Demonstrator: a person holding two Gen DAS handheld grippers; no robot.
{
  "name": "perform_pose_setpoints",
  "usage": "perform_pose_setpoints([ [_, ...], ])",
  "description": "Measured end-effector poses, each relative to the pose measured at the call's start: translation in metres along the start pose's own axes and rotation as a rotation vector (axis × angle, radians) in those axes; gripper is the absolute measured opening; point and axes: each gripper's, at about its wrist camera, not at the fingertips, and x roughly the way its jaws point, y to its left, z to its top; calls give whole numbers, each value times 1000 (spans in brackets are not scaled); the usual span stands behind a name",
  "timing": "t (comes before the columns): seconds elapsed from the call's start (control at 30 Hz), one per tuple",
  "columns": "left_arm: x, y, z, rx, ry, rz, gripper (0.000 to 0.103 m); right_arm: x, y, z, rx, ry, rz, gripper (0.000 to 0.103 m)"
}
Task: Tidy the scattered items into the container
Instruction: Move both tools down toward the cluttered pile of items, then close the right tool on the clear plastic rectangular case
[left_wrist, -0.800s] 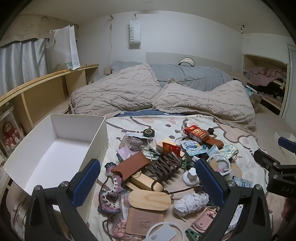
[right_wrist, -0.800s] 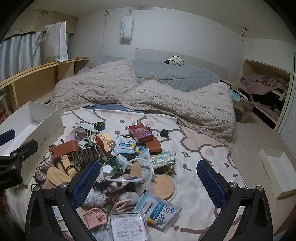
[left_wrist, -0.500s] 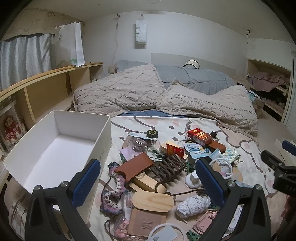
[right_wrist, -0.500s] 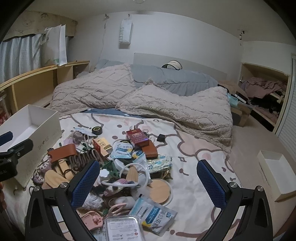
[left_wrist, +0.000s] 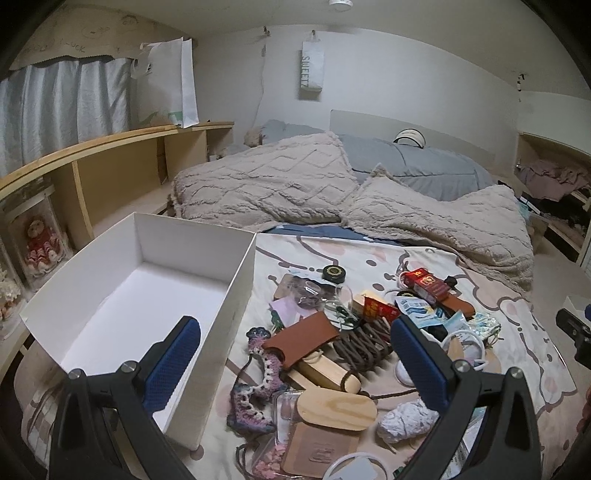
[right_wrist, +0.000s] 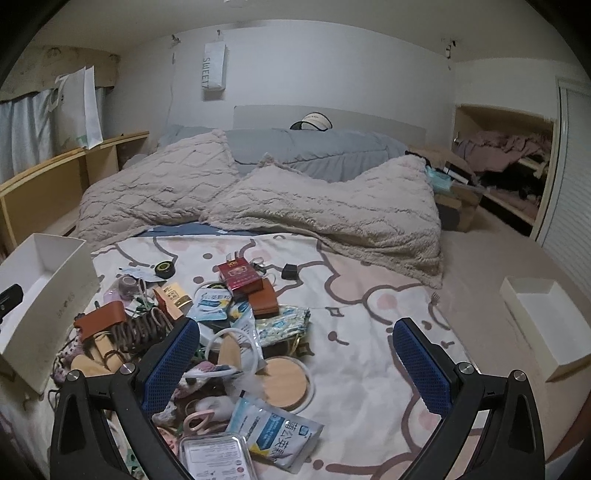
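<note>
An empty white box (left_wrist: 236, 273) stands on the bed at the left, also in the right wrist view (right_wrist: 55, 295). A pile of small items lies right of it: a brown leather case (left_wrist: 301, 341), a coiled brown cord (left_wrist: 364, 345), wooden pieces (left_wrist: 336, 408), a red packet (left_wrist: 424, 282), a black tape roll (left_wrist: 333, 273), a crochet strip (left_wrist: 258, 384). My left gripper (left_wrist: 295, 365) is open above the pile's left part. My right gripper (right_wrist: 295, 365) is open above a round wooden coaster (right_wrist: 286, 382) and sachets (right_wrist: 280, 434).
A patterned sheet (right_wrist: 369, 332) covers the bed. Beige blankets (left_wrist: 295, 188) and a grey duvet (right_wrist: 314, 151) lie behind the pile. A wooden shelf (left_wrist: 110, 170) runs along the left. A second white box (right_wrist: 535, 317) sits on the floor at right.
Both grippers have risen and pulled back a little; the views tilt upward, showing more wall. Both stay open and empty. Nothing in the pile has moved.
</note>
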Motion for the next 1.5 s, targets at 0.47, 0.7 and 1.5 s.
perform_pose_setpoints([
  [0.47, 5, -19, -26, 68, 35, -34, 103, 4, 13, -30, -49, 28, 72, 103],
  [0.7, 6, -27, -46, 85, 61, -67, 103, 7, 21, -54, -72, 80, 108, 103],
  [1.5, 22, -50, -129, 197, 298, -191, 103, 23, 46, -112, -135, 257, 159, 103],
])
